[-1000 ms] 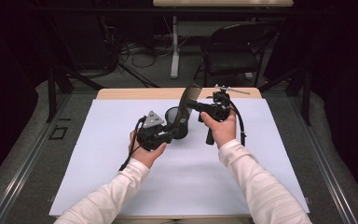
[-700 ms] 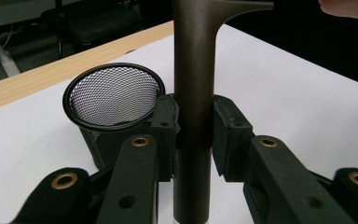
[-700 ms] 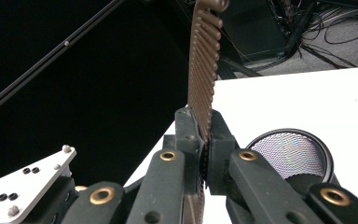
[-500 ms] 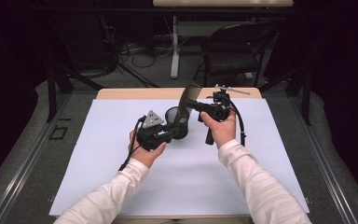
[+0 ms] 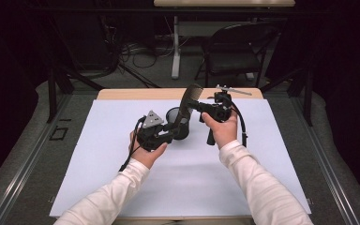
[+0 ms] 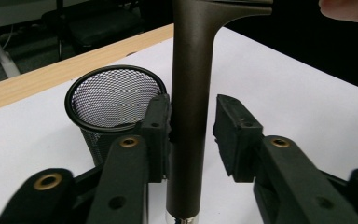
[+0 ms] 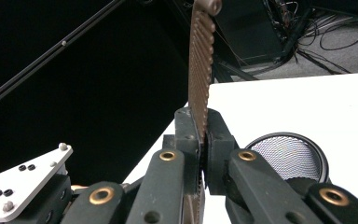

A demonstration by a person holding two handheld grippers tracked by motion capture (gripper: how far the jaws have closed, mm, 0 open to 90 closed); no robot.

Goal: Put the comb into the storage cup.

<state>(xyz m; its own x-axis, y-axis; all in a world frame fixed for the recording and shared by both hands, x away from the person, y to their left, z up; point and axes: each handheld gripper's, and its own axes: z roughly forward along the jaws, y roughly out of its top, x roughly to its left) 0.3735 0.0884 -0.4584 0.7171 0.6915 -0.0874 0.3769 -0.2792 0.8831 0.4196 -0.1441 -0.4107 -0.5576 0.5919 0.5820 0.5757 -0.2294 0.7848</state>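
High view is showing both hand-held grippers meeting over the middle of the counter point(image 5: 122, 187), which is covered by a white sheet. The right hand-held gripper point(image 5: 198, 107) is clamping a dark brown plastic comb point(image 5: 187, 101) by its toothed part, holding it upright and slightly tilted above a black wire-mesh cup point(image 5: 178, 123) that is standing on the sheet. In the right gripper view the jaws are pressing tight on the comb's teeth point(image 7: 200, 70), with the mesh cup point(image 7: 289, 156) lying beyond and below. The left hand-held gripper point(image 5: 171, 129) is sitting just beside the cup — its jaws have just been opening. In the left gripper view the comb's smooth handle point(image 6: 191, 102) is standing between the pads: one pad point(image 6: 156, 126) is touching it, while the other point(image 6: 233, 130) is standing clear (a visible gap), so that grip is released. The cup point(image 6: 112, 98) is resting just behind the touching pad.
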